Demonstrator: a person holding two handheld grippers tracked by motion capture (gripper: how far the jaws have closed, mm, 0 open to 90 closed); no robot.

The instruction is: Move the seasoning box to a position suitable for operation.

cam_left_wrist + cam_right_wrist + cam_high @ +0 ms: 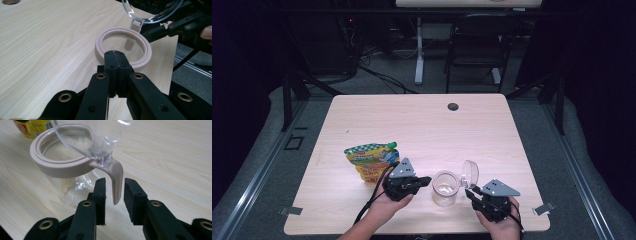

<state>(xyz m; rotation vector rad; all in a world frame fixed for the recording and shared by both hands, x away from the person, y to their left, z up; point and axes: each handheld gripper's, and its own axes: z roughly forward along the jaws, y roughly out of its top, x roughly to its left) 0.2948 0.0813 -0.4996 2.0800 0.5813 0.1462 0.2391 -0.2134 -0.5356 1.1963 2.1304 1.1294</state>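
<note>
I see a yellow snack pouch with a green cap lying on the wooden table, a cable hole near the far edge, and a dark chair beyond.

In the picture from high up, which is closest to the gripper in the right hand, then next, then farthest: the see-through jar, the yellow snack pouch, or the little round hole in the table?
From the right gripper:
1. The clear jar, just to its left, lid flipped open.
2. The yellow pouch, farther left, past the other gripper.
3. The round hole, up near the table's far edge.
</note>
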